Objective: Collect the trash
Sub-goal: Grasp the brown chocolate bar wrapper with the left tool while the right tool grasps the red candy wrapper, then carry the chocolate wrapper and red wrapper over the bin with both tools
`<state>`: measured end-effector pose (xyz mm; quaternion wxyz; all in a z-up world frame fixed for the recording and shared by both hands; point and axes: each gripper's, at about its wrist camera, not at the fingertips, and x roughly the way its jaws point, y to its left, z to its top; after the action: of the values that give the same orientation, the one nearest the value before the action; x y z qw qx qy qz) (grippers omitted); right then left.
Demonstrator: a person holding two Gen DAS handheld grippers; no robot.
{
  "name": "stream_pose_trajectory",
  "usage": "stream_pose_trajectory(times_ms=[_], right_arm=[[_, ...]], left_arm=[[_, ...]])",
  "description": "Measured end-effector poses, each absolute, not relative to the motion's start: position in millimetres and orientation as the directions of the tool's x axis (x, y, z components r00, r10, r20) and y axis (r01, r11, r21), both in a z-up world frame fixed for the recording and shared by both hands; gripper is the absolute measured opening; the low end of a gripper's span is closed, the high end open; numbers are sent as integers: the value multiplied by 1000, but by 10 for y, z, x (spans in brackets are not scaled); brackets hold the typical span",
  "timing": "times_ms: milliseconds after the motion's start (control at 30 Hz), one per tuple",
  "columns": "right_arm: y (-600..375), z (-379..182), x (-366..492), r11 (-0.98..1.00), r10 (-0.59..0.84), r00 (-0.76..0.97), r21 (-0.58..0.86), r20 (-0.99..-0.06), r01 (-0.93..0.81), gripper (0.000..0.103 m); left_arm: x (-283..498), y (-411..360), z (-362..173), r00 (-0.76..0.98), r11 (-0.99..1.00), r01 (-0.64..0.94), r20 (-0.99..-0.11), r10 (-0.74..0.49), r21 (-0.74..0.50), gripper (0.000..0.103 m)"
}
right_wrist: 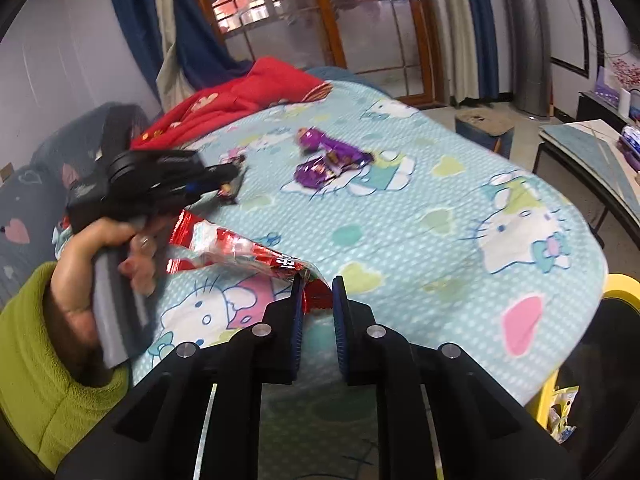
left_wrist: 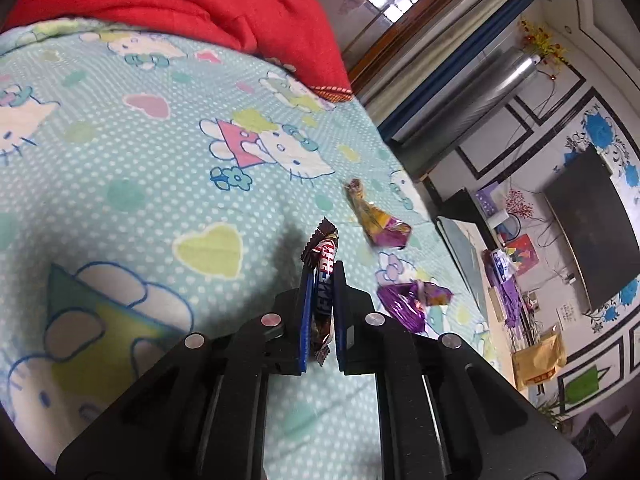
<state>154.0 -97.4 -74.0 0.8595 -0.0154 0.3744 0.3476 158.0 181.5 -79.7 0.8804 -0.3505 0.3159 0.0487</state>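
Note:
The bed sheet (left_wrist: 120, 184) is pale blue with a cartoon cat print. My left gripper (left_wrist: 322, 270) is shut on a brown snack bar wrapper (left_wrist: 325, 246) that stands upright between its blue pads, above the sheet. Beyond it lie a yellow and purple wrapper (left_wrist: 376, 220) and a purple foil wrapper (left_wrist: 402, 300). My right gripper (right_wrist: 318, 282) is shut on the corner of a shiny red foil bag (right_wrist: 224, 246), which trails off to the left. The left gripper (right_wrist: 230, 184) shows there too, in a hand with a green sleeve. Two purple wrappers (right_wrist: 320, 156) lie mid-bed.
A red blanket (right_wrist: 240, 96) is heaped at the bed's far end. A yellow-rimmed black bin (right_wrist: 618, 286) holding some packets stands off the bed's right edge. A low table (right_wrist: 592, 148), a TV (left_wrist: 588, 232) and a window lie beyond.

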Motion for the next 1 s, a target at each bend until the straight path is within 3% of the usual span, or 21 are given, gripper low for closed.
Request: stream_pose_trajectory(times_ms=[367, 1000], right_arm=[[-1299, -616, 1590, 804, 549, 544, 223, -635, -551, 13], [-1960, -443, 1659, 877, 463, 650, 204, -603, -435, 13]], left_arm=[[1369, 1418, -395, 839, 853, -203, -535, -101, -480, 5], [1328, 542, -155, 831, 914, 16, -503, -238, -405, 5]])
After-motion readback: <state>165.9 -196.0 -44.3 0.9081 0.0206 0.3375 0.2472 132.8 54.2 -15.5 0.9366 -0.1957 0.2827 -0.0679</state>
